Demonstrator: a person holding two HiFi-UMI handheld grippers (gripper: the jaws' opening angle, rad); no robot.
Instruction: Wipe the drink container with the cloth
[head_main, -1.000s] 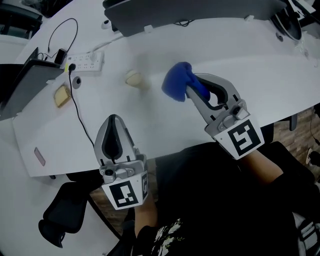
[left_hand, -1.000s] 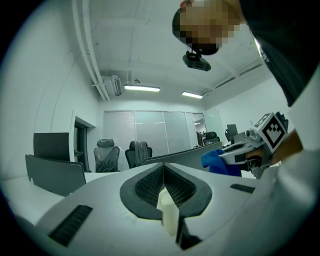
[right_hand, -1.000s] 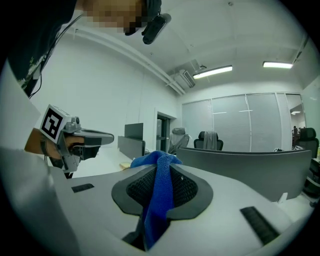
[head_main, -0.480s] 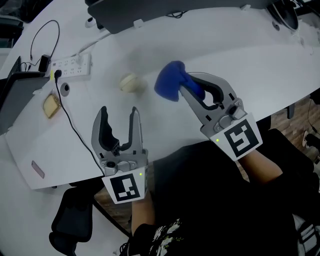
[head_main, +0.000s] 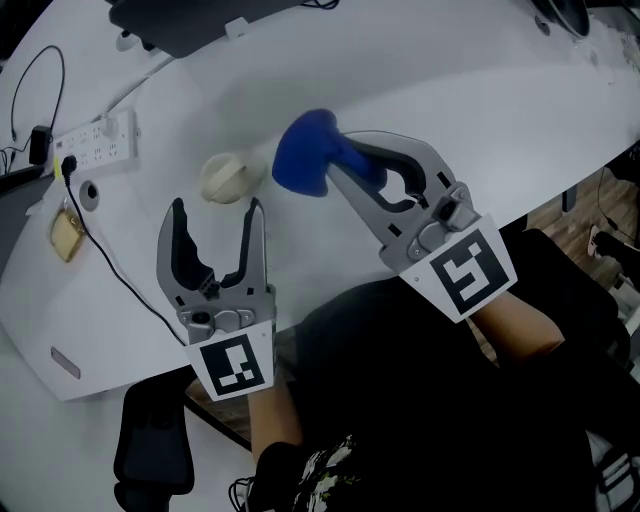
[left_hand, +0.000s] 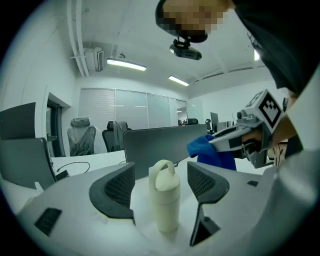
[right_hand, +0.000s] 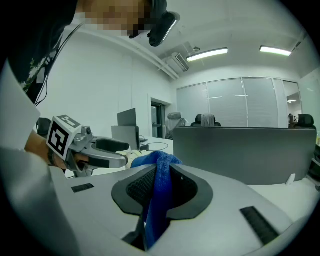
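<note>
Fingers of your left gripper (head_main: 216, 207) have just been opening, empty; drink container (head_main: 228, 178) at their twelve o'clock, seemingly untouched. Your right gripper (head_main: 335, 160) clamps the cloth (head_main: 298, 155).

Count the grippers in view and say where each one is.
2. The left gripper, whose jaws have just been opening, faces the cream bottle. The right gripper, to its right, is shut on the blue cloth. None seems hidden.
</note>
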